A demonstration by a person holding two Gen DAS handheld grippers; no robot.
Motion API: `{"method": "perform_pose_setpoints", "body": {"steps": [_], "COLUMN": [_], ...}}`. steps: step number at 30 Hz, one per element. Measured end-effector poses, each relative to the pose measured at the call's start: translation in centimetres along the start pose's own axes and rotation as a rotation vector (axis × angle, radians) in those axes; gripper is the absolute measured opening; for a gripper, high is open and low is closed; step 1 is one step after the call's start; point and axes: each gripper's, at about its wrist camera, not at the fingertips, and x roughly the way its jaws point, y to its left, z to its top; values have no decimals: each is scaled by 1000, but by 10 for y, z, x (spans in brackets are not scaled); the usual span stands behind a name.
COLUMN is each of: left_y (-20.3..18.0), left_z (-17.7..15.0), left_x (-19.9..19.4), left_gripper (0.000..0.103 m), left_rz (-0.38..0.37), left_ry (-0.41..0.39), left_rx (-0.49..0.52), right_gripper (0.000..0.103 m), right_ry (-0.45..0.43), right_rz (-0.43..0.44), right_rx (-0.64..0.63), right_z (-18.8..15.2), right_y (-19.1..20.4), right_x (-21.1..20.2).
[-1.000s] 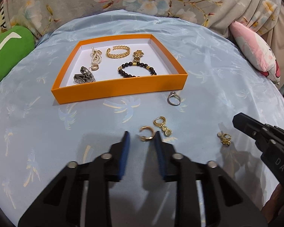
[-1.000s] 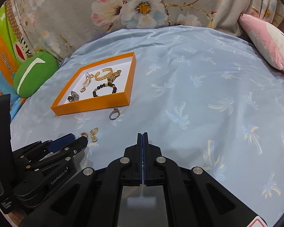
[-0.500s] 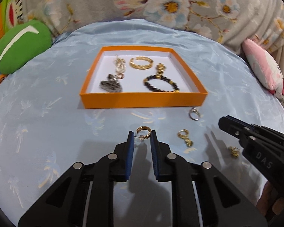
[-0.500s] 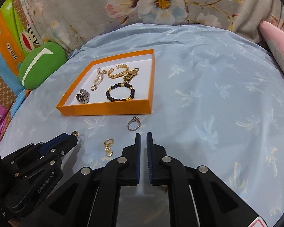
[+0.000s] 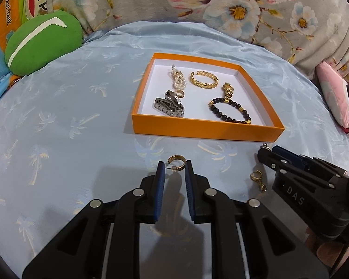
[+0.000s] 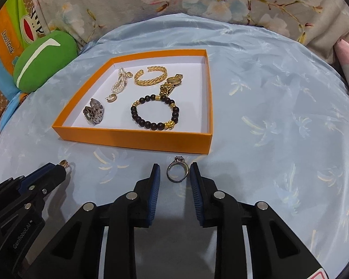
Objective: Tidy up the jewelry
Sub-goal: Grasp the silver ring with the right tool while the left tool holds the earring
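Observation:
An orange tray point(image 5: 204, 129) point(image 6: 132, 139) on the blue cloth holds a pearl piece, a gold cuff, a gold watch, a black bead bracelet point(image 6: 154, 112) and a silver band. My left gripper point(image 5: 174, 166) is shut on a gold hoop earring point(image 5: 176, 162), held by its post at the fingertips, in front of the tray. My right gripper point(image 6: 174, 169) is open around a silver ring point(image 6: 177, 172) lying on the cloth just before the tray's near wall. A gold drop earring point(image 5: 258, 180) lies on the cloth beside the right gripper.
A green cushion point(image 5: 41, 41) and a printed orange bag sit at the back left. A pink cushion point(image 5: 335, 95) lies at the right edge. Floral fabric rises behind the round table.
My left gripper closed on the gold hoop earring and carried it toward the tray. My right gripper opened and moved forward until the silver ring lay between its fingers.

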Motion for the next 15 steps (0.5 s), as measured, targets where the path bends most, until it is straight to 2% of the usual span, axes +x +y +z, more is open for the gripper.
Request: {"method": "perform_pose_setpoints", "body": {"steps": [5, 6, 7, 8, 13, 15], "left_y": [1, 1, 1, 1, 2, 3], "left_z": [0, 0, 0, 0, 0, 0], "left_x": [1, 1, 1, 1, 3, 3], "left_gripper": [17, 17, 17, 17, 17, 17], "left_rz": [-3, -3, -2, -1, 0, -1], "left_ry": [5, 6, 5, 5, 12, 13], "left_rx": [-5, -6, -6, -5, -9, -12], "right_gripper": [14, 11, 2, 0, 0, 4], "right_ry": [-4, -7, -10, -8, -3, -13], "right_rz": [2, 3, -2, -1, 18, 22], "right_rx": [10, 12, 11, 12, 15, 18], "right_z": [1, 2, 2, 1, 2, 1], "right_y": [-3, -4, -5, -6, -7, -7], "right_x": [0, 0, -1, -1, 0, -2]}}
